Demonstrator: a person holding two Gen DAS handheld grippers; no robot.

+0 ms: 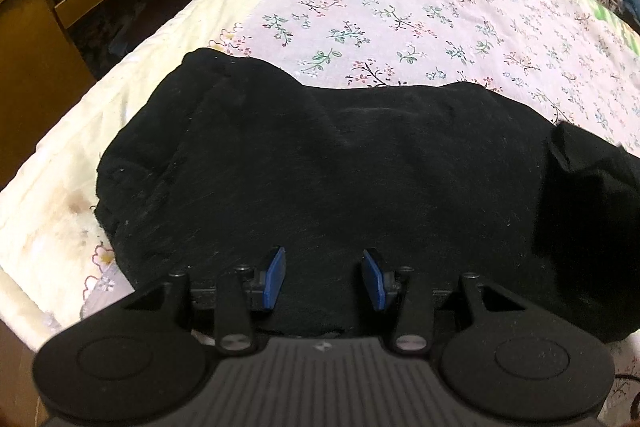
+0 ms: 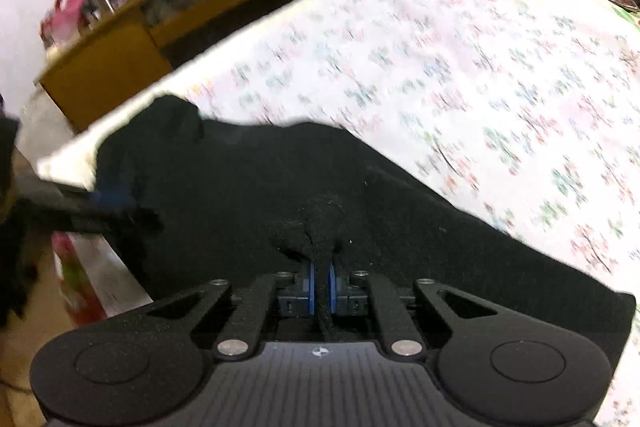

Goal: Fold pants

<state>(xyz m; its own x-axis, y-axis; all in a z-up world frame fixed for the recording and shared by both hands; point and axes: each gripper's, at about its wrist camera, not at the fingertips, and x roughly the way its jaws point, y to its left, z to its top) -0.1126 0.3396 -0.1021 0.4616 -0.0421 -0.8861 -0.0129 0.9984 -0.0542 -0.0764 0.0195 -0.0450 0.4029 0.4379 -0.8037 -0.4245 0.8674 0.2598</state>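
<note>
Black pants point(image 1: 328, 163) lie across the near part of the bed point(image 1: 400, 7). L gripper point(image 1: 325, 277) hovers over the cloth w/ jaws wide apart, holding nothing. R gripper point(image 2: 319, 285) has jaws pressed together on a pinch of pants fabric.

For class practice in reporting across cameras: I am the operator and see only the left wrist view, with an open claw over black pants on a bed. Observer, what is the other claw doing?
Observer: The right claw is shut on a bunched fold of the pants.
Operator: Is that view sharp?
Observer: No, the bedsheet is blurred.
Operator: Can you see my claw from there?
Observer: Yes, the left claw shows as a blur at the pants' left edge.
</note>
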